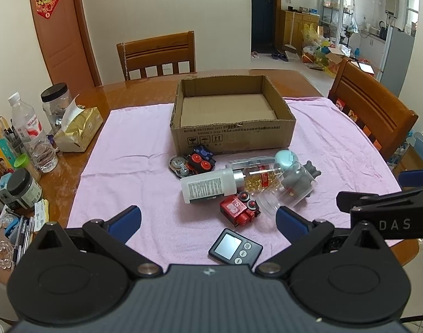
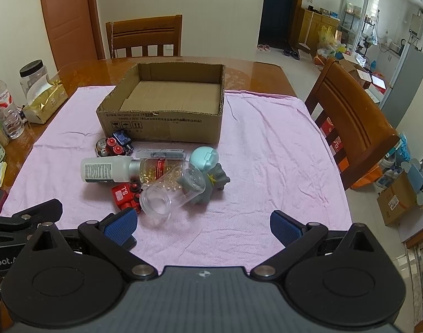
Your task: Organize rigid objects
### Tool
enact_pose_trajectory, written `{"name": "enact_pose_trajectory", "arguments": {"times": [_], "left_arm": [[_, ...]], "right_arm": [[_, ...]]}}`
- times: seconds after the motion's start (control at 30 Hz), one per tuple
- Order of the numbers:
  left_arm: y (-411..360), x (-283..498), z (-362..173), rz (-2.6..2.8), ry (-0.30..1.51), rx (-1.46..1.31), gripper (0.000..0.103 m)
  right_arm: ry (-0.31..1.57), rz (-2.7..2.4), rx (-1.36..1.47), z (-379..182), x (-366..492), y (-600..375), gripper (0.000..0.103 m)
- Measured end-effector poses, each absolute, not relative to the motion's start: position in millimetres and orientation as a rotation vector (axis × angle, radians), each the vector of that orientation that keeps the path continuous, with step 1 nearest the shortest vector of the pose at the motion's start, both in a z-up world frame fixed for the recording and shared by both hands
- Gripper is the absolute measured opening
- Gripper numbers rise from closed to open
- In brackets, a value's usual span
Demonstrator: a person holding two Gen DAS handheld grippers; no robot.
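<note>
An empty cardboard box [image 1: 233,133] [image 2: 161,127] stands at the far middle of the pink cloth [image 1: 144,172]. In front of it lies a pile: a white bottle [image 1: 208,184] [image 2: 106,169], a clear bottle of yellow capsules [image 1: 260,177], an empty clear jar [image 2: 169,195], a grey toy [image 1: 300,177] [image 2: 214,183], a teal round case [image 1: 286,158] [image 2: 204,157], a red toy block [image 1: 239,208] [image 2: 125,193] and a red-and-blue toy [image 1: 201,159] [image 2: 118,141]. A black digital timer [image 1: 235,247] lies nearest. My left gripper [image 1: 208,222] is open above the timer. My right gripper [image 2: 201,224] is open, near the jar.
Bottles, jars, a gold tissue pack [image 1: 78,131] and pens crowd the table's left edge. Wooden chairs stand at the far side [image 1: 157,54] and the right side [image 2: 350,122]. The right gripper's arm [image 1: 386,208] shows at the right of the left wrist view.
</note>
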State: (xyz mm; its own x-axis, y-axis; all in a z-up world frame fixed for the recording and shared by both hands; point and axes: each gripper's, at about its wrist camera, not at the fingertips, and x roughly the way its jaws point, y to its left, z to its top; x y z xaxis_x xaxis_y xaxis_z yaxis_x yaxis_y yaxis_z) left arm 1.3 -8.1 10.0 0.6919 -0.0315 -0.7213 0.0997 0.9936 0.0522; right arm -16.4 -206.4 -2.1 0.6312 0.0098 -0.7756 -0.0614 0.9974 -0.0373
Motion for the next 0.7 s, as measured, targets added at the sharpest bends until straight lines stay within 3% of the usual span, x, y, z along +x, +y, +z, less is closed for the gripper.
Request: {"name": "enact_pose_trajectory", "arguments": {"times": [0.7], "left_arm": [[-11.8,2.9,12.5,-0.104,0.793,0.102,0.102]], "right_arm": [[0.879,0.032,-0.069,-0.6,-15.7,-207.0,0.103]]}}
